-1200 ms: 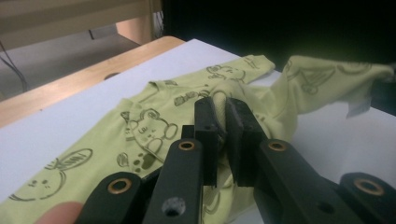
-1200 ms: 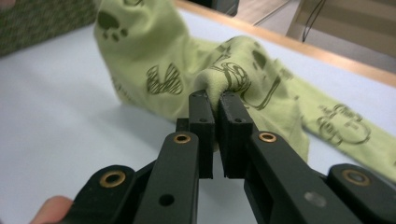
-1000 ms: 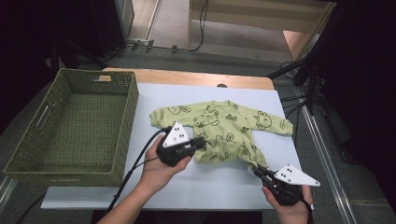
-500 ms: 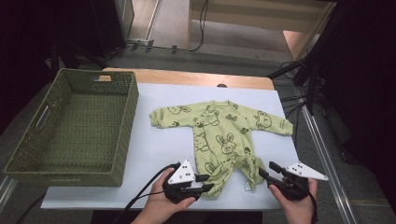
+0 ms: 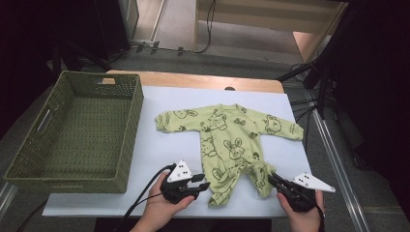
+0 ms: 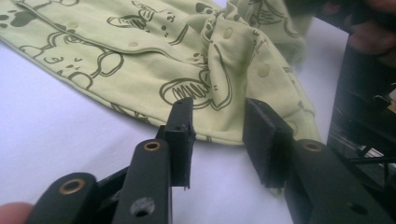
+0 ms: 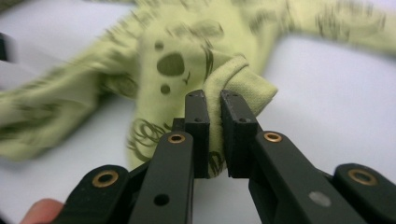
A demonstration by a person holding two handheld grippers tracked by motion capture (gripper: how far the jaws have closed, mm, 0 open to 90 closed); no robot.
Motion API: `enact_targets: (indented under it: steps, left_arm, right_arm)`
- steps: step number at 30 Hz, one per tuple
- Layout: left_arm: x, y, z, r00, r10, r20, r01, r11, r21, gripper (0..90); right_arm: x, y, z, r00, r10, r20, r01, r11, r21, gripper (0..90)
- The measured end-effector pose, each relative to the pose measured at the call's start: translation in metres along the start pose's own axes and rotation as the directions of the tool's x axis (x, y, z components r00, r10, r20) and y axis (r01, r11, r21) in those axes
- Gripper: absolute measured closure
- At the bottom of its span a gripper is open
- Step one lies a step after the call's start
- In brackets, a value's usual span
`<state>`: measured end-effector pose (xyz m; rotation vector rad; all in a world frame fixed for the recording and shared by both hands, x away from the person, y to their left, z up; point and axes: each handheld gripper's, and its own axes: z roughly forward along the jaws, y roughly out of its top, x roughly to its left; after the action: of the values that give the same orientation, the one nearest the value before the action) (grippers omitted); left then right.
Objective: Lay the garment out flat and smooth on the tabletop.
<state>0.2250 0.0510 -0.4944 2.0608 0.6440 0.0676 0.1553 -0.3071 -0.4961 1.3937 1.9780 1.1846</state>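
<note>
Nearest the person, two grippers work at the foot end of one light green baby romper (image 5: 231, 145) printed with dark animal outlines, spread flat on the white table cover (image 5: 159, 150). The right gripper (image 7: 212, 109) has just been closing, and its jaws stand narrow, pinching a bunched fold of the romper's leg hem. The left gripper (image 6: 218, 122) has just been closing slightly; its jaws stand apart, the pads either side of the other leg's edge without pressing it.

The romper looks light, soft and limp: it should sag and fold wherever unsupported, so pinching both leg hems, or later both shoulders, seems the surest hold.

Left of the romper stands one green woven plastic basket (image 5: 126, 125), empty. Beyond the romper's collar a wooden table edge (image 5: 203, 81) shows.
</note>
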Motion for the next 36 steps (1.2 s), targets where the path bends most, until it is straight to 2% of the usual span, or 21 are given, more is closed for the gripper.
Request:
enact_targets:
  steps: [2,4,6,8,10,11,13,14,16,17,18,20,21,23,24,26,28,30,32,33,36]
  left_arm:
    - [0.001,0.002,0.004,0.9998,-0.006,-0.018,0.007,0.9999,0.015,69.8]
    - [0.004,0.005,0.011,0.9976,-0.025,-0.064,0.028,0.9983,0.052,76.5]
    - [0.007,0.007,0.018,0.9947,-0.033,-0.097,0.041,0.9955,0.085,80.6]
    - [0.01,0.009,0.024,0.9932,-0.048,-0.106,0.059,0.9933,0.099,82.9]
    - [0.011,0.011,0.029,0.9923,-0.046,-0.115,0.059,0.9923,0.109,83.2]
    - [0.011,0.011,0.031,0.9927,-0.047,-0.111,0.059,0.9918,0.113,83.2]
    - [0.01,0.011,0.034,0.9921,-0.041,-0.119,0.055,0.9909,0.123,83.1]
    - [0.01,0.011,0.035,0.9916,-0.039,-0.123,0.054,0.9905,0.126,83.1]
    - [0.011,0.011,0.034,0.9906,-0.037,-0.132,0.054,0.9908,0.124,81.4]
    - [0.012,0.011,0.033,0.9903,-0.044,-0.132,0.06,0.9915,0.116,79.4]
    - [0.013,0.011,0.032,0.9901,-0.053,-0.13,0.067,0.9921,0.107,77.5]
    - [0.014,0.012,0.03,0.9873,-0.054,-0.149,0.07,0.9923,0.102,72.3]
    - [0.014,0.013,0.03,0.9857,-0.058,-0.158,0.074,0.9926,0.096,69.2]
    - [0.014,0.012,0.032,0.9839,-0.054,-0.17,0.072,0.992,0.104,63.8]
    - [0.014,0.012,0.034,0.983,-0.05,-0.176,0.071,0.9912,0.112,61.1]
    - [0.014,0.01,0.038,0.9805,-0.042,-0.192,0.067,0.9893,0.129,58.2]
    - [0.012,0.01,0.041,0.9788,-0.023,-0.204,0.051,0.9898,0.133,56.6]
    - [0.006,0.009,0.044,0.9699,0.031,-0.242,0.005,0.989,0.148,55.4]
    - [0.003,0.009,0.046,0.9627,0.055,-0.265,-0.013,0.9879,0.154,56.2]
    - [0.003,0.01,0.046,0.9625,0.051,-0.266,-0.01,0.9882,0.153,58.1]
    - [0.006,0.011,0.047,0.9639,0.045,-0.262,-0.003,0.987,0.161,64.8]
  right_arm:
    - [0.012,0.002,-0.012,0.9985,-0.046,-0.031,0.044,0.998,-0.055,80.2]
    - [0.025,0.001,-0.021,0.995,-0.078,-0.063,0.073,0.994,-0.078,80.2]
    - [0.037,-0.003,-0.026,0.9884,-0.106,-0.109,0.097,0.991,-0.088,80.0]
    - [0.051,-0.009,-0.027,0.9811,-0.125,-0.148,0.115,0.991,-0.073,79.6]
    - [0.062,-0.015,-0.026,0.9721,-0.153,-0.178,0.149,0.988,-0.037,76.5]
    - [0.065,-0.018,-0.025,0.9653,-0.163,-0.204,0.164,0.986,-0.013,71.8]
    - [0.068,-0.023,-0.022,0.9419,-0.173,-0.288,0.187,0.982,0.021,59.2]
    - [0.067,-0.025,-0.022,0.9375,-0.182,-0.297,0.196,0.98,0.017,54.2]
    - [0.06,-0.025,-0.026,0.9398,-0.155,-0.304,0.159,0.987,-0.011,51.4]
    - [0.052,-0.023,-0.029,0.9431,-0.125,-0.308,0.12,0.992,-0.034,51.4]
    - [0.045,-0.02,-0.032,0.9503,-0.098,-0.295,0.087,0.995,-0.05,51.7]
    - [0.032,-0.015,-0.033,0.9719,-0.07,-0.225,0.06,0.997,-0.051,54.4]
    - [0.023,-0.012,-0.031,0.9842,-0.061,-0.166,0.054,0.998,-0.045,55.6]
    - [0.008,-0.008,-0.023,0.9946,-0.013,-0.103,0.009,0.999,-0.031,57.7]
    - [0.001,-0.007,-0.016,0.9977,0.019,-0.066,-0.019,1.0,0.003,57.6]
    - [-0.009,-0.006,0.0,0.9986,0.052,-0.008,-0.052,0.997,0.061,57.5]
    - [-0.012,-0.006,0.015,0.9977,0.067,0.012,-0.068,0.993,0.097,54.2]
    - [-0.013,-0.006,0.026,0.9973,0.073,0.01,-0.074,0.99,0.119,50.8]
    - [-0.012,-0.006,0.035,0.9961,0.082,0.034,-0.086,0.987,0.138,47.9]
    - [-0.012,-0.006,0.038,0.9958,0.084,0.036,-0.089,0.985,0.149,48.1]
    - [-0.006,-0.003,0.044,0.9982,0.051,0.033,-0.056,0.984,0.167,51.9]
